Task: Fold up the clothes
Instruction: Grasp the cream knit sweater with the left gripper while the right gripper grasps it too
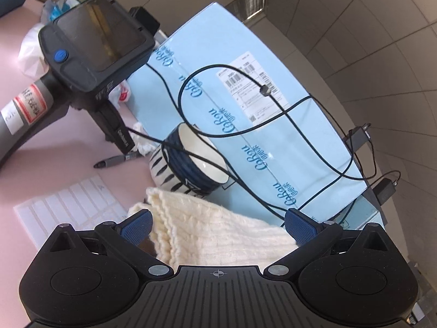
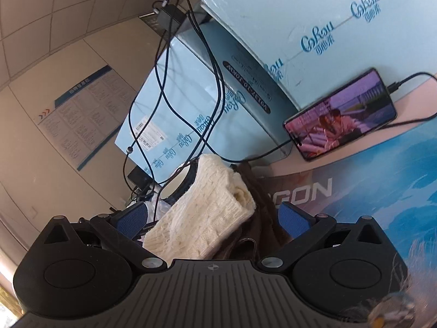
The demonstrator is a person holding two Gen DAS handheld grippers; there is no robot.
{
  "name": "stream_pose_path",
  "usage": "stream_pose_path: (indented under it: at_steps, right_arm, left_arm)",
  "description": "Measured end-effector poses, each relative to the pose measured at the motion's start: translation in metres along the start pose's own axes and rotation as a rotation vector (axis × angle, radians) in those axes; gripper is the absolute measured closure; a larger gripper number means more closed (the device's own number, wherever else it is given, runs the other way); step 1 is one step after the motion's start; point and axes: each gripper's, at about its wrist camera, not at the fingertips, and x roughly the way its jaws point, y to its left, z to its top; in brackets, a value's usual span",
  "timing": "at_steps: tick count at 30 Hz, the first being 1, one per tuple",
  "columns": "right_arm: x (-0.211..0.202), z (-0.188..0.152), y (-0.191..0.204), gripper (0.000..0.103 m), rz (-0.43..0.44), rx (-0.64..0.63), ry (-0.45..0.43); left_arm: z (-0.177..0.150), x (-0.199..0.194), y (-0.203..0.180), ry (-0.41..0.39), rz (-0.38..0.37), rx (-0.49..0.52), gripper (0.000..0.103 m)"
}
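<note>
- Both sets of jaws stand wide apart: the left gripper [image 1: 217, 225] and the right gripper [image 2: 211, 216] each show blue ribbed pads spread to either side, with nothing pinched between them.
- Between the fingers of both sits the cream knit garment [image 1: 218, 235], a thick cable-ribbed piece, soft and bulky, already doubled into a compact bundle with a rolled edge showing in the right wrist view [image 2: 210, 213].
- Under or beside it in the right wrist view lies a dark brown cloth [image 2: 262, 218], fuzzy-looking; whether it is a second garment I cannot tell.
- Judging by the bundle's neat shape and the spread fingers, the step in hand looks like either the end of one fold or the approach for another grasp.
- A next move would call for closing on a free edge of the knit, not the whole thick stack, since the yarn is stretchy and may slip off the pads.
- Just behind the knit stands a navy-and-white ceramic bowl [image 1: 191, 161], hard and glossy, with black cables [image 1: 273, 117] draped across it and over the pale blue cardboard box [image 1: 300, 142].
- A lifted sleeve could snag those cables or nudge the bowl.
- On the pink tabletop [image 1: 68, 147] lie a grey marker pen [image 1: 117, 161] and a sheet of white labels [image 1: 68, 207].
- A phone [image 2: 341, 114] with a lit screen leans against the boxes, its cable plugged in.
</note>
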Motion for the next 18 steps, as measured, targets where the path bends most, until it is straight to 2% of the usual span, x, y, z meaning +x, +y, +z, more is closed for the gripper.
stream_pose_path:
  at_steps: [3,5,7,11,12,14,17,18]
  right_arm:
    - [0.033,0.002,-0.005,0.0,0.005,0.068,0.059]
    - [0.044,0.001,-0.004,0.0,0.01,0.067,0.071]
    - [0.053,0.002,-0.001,0.0,0.02,0.061,0.074]
    - [0.057,0.006,0.007,0.0,0.096,0.06,0.04]
    - [0.058,0.007,0.01,0.0,0.119,0.056,0.034]
    - [0.06,0.006,0.015,0.0,0.138,0.05,0.027]
    - [0.066,0.001,0.022,0.013,0.11,0.025,0.009]
    - [0.069,-0.003,0.026,0.025,0.078,0.012,0.0]
  left_arm:
    - [0.0,0.01,0.007,0.034,0.039,-0.04,0.0]
    - [0.0,0.017,0.008,0.076,0.027,-0.055,0.0]
    - [-0.001,0.015,0.005,0.062,-0.027,-0.047,0.0]
    - [-0.003,0.006,-0.004,0.014,-0.169,-0.009,0.0]
    - [-0.004,0.006,-0.005,0.012,-0.184,0.0,0.0]
    - [-0.005,0.013,-0.006,0.029,-0.148,0.009,0.0]
    - [-0.009,0.022,-0.006,0.043,-0.08,0.019,0.0]
    - [-0.01,0.025,-0.007,0.048,-0.063,0.025,0.0]
